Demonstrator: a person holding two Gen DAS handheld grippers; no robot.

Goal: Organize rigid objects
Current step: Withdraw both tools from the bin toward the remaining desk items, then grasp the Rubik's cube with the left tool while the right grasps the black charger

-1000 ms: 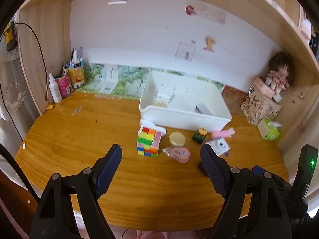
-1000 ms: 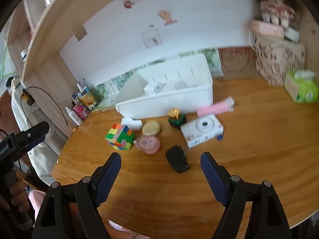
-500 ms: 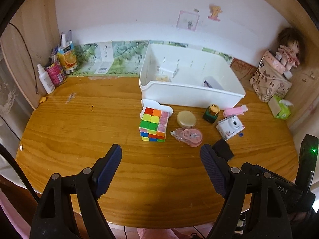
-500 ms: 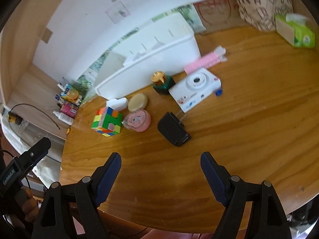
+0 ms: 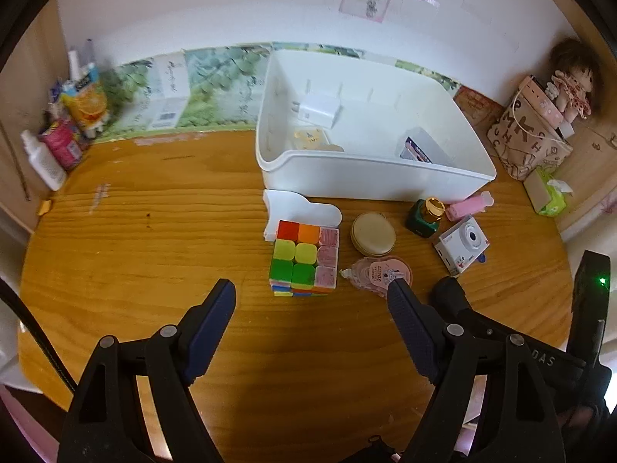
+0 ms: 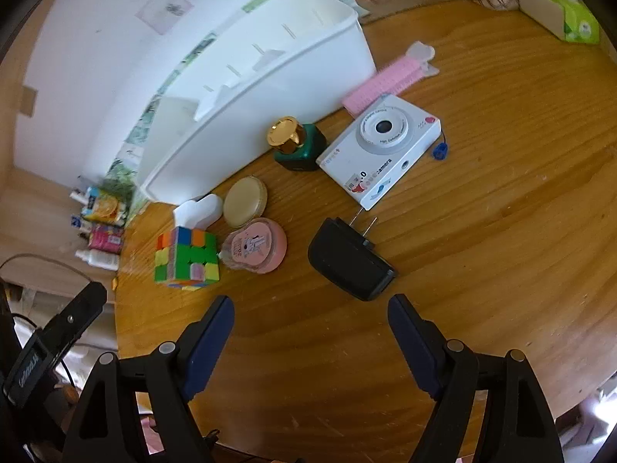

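Both grippers are being held wide open and empty above the near part of the wooden counter (image 5: 135,239). The left gripper (image 5: 310,310) is being aimed at the colour cube (image 5: 304,256), which is lying just near of a small white piece and left of the pink tape dispenser (image 5: 380,276). The right gripper (image 6: 310,322) is being pointed at the black plug adapter (image 6: 349,264), lying flat with its prongs toward the white toy camera (image 6: 380,150).

The white bin (image 5: 370,142) — far behind the row of loose things — is already being used for a few items. For a clean pick, the adapter is probably best straddled across its narrow sides, the jaws being lowered until both pads are level with its body before closing. The cube is wide; it is likely to need nearly the full opening — and squaring up to its faces.
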